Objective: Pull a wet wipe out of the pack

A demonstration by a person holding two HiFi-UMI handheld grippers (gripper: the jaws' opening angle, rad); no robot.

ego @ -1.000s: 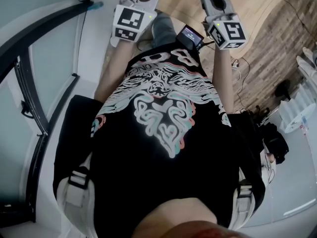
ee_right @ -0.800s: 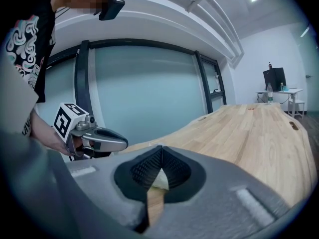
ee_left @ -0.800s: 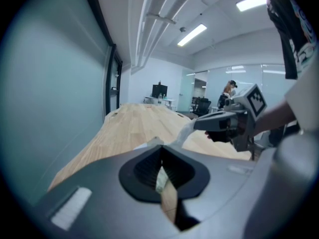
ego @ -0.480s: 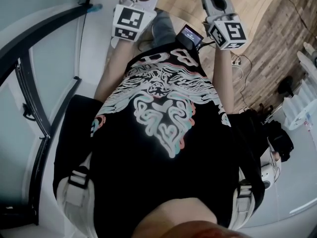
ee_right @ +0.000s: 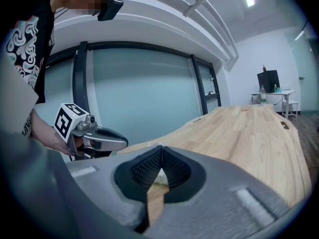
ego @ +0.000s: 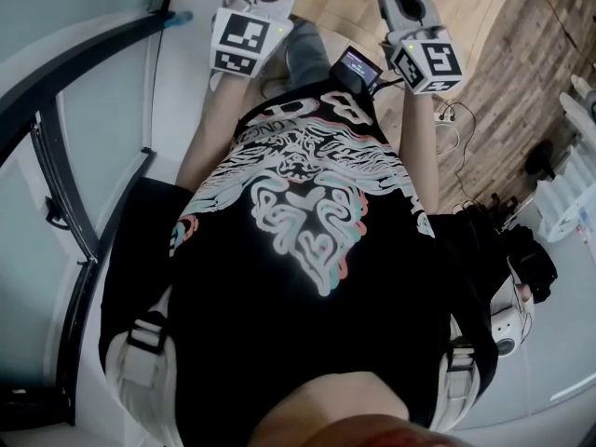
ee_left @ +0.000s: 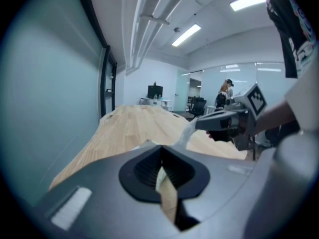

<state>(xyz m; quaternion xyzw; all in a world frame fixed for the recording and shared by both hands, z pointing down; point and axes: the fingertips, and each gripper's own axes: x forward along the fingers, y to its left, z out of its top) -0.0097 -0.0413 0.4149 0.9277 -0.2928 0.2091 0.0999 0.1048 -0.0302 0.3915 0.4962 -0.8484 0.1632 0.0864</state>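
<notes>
1. Plainly, the wet wipe [ee_left: 185, 136] slants from the right tongs [ee_left: 197, 125], whose closed tip pinches it, down-left toward the left tongs [ee_left: 159, 151], also closed.
2. The pack is hidden; only a pale sliver [ee_right: 161, 176] shows behind the pads.
3. The head view cuts off both tips; the wooden tabletop [ee_left: 134, 126] runs far ahead, with a glass wall [ee_left: 50, 108] at left.

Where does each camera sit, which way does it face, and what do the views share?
Head view: on the head, facing steeply down; shirt, forearms, two marker cubes show.
Left gripper view: on the left gripper, facing along its shut jaws over the table; right gripper, pinching a wipe, shows.
Right gripper view: on the right gripper, facing along its shut jaws over the table; left gripper and hand show.
Shared: both gripper views see the table and each other's gripper.
</notes>
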